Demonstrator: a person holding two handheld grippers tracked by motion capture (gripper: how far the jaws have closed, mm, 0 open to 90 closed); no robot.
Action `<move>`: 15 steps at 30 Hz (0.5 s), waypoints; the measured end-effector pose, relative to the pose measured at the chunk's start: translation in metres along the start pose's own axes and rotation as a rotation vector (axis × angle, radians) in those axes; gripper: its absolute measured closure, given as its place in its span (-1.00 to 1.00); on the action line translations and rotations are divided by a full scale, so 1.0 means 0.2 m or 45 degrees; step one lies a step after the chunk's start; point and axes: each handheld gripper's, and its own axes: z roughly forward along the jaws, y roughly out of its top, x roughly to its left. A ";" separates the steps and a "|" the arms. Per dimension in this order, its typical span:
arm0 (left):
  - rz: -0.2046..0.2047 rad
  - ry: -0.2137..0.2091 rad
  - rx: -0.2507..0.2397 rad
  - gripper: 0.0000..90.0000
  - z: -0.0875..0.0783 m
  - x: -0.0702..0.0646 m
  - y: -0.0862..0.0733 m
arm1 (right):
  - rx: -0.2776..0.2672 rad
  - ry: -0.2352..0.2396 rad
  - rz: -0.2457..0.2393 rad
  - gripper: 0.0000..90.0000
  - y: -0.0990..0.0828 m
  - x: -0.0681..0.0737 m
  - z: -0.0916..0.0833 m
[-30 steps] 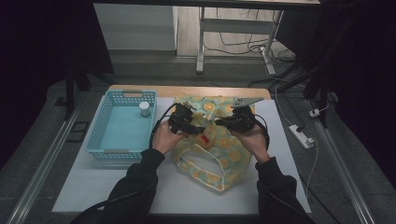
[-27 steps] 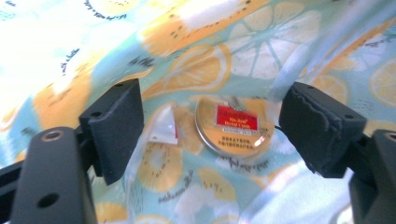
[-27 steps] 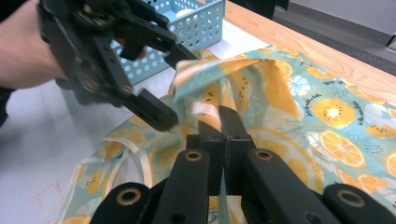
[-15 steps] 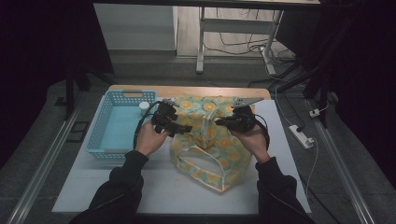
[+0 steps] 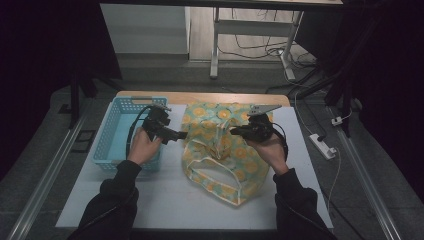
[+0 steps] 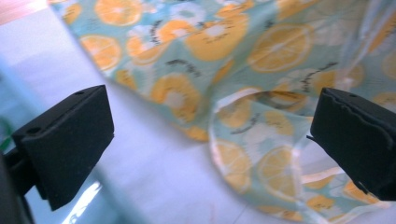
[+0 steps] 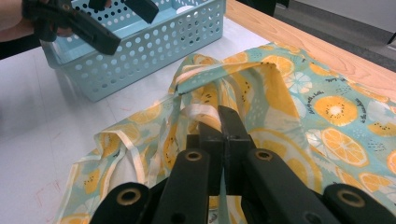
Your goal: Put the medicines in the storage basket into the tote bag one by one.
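High view: blue basket (image 5: 111, 145) beside left tool (image 5: 176, 134), spread; right tool (image 5: 235, 132) pinching cloth (image 5: 220, 165).

Apron (image 5: 220, 145): thin printed cloth; basket (image 5: 116, 131): perforated plastic; table (image 5: 165, 195): smooth, matt.

sleeves: dark, long, reaching to both wrists
left gripper (image 5: 176, 134): black body, black cable looping behind it
right gripper (image 5: 236, 131): black body, grey three-cornered plate on top, black cable
jaws: flat black blocks; round screw holes in the black linkage arms
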 end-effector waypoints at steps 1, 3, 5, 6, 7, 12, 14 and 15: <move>-0.007 0.007 -0.003 -1.00 -0.01 0.01 0.00 | 0.001 0.000 0.000 1.00 0.00 0.00 0.00; -0.021 0.023 -0.007 -1.00 -0.03 0.05 -0.01 | 0.002 -0.001 0.001 1.00 0.00 0.00 0.00; -0.035 0.035 -0.016 -1.00 -0.04 0.08 -0.02 | 0.004 -0.001 0.001 1.00 0.00 0.00 0.00; -0.044 0.034 -0.021 -1.00 -0.05 0.10 -0.03 | 0.004 -0.001 0.001 1.00 0.00 0.00 0.00; -0.052 0.031 -0.024 -1.00 -0.06 0.12 -0.03 | 0.005 -0.001 0.002 1.00 0.00 0.00 0.00; -0.063 0.086 -0.020 -1.00 -0.09 0.20 -0.05 | 0.008 -0.001 0.001 1.00 0.00 0.00 0.00; -0.069 0.126 -0.025 -1.00 -0.10 0.23 -0.05 | 0.008 0.000 0.001 1.00 0.00 0.00 0.00; -0.079 0.142 -0.026 -1.00 -0.10 0.25 -0.06 | 0.008 -0.001 0.001 1.00 0.00 0.00 0.00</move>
